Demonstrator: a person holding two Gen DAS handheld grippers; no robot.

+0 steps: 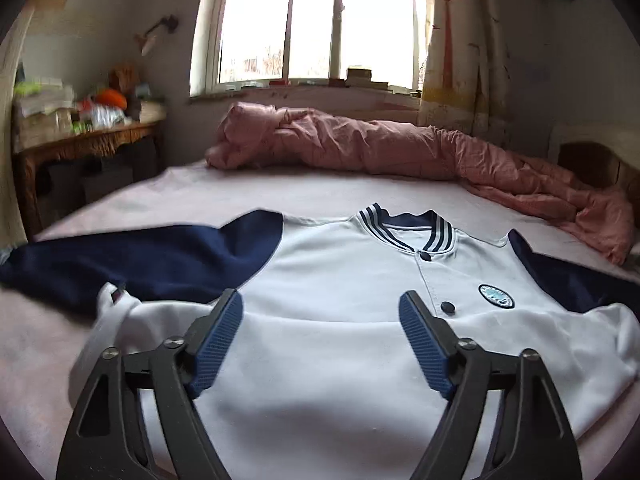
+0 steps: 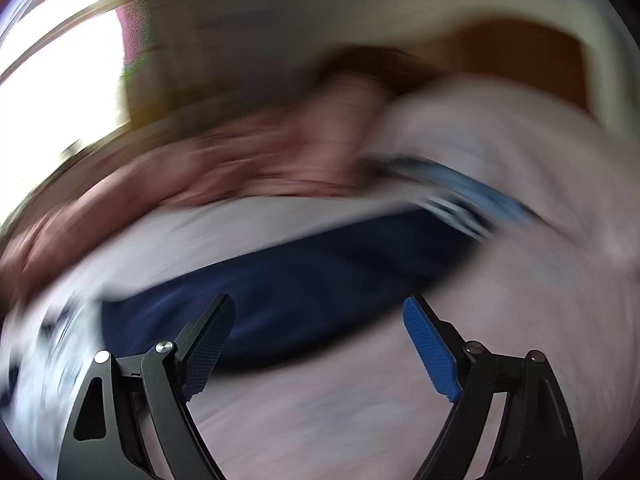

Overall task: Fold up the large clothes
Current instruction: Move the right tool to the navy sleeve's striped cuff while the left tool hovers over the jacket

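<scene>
**Both claws apart above the jacket on the bed**

My left claw (image 1: 320,304) stands with its jaws well apart over the white front of the baseball jacket (image 1: 340,280), and nothing is between its blue ribbed pads (image 1: 218,344). My right claw (image 2: 318,312) is likewise spread wide with nothing clamped. Its view is badly smeared, so I can only make out a navy sleeve (image 2: 280,280) beyond the fingers and a striped cuff (image 2: 460,196) further off.

From the left wrist I see the jacket lying face up on the pale pink bed (image 1: 280,188), collar (image 1: 404,228) toward the window (image 1: 316,24). Its placket is closed with dark snap buttons (image 1: 447,307), and a round badge (image 1: 496,296) sits on the chest beside them. One navy sleeve (image 1: 140,256) stretches out flat to the picture's left. The lower hem is bunched into soft folds near the claw.

A rumpled pink quilt (image 1: 380,148) lies along the far edge of the bed under the windowsill. A wooden desk (image 1: 88,140) stands at the left, piled with clutter that is too blurred for me to name.
</scene>
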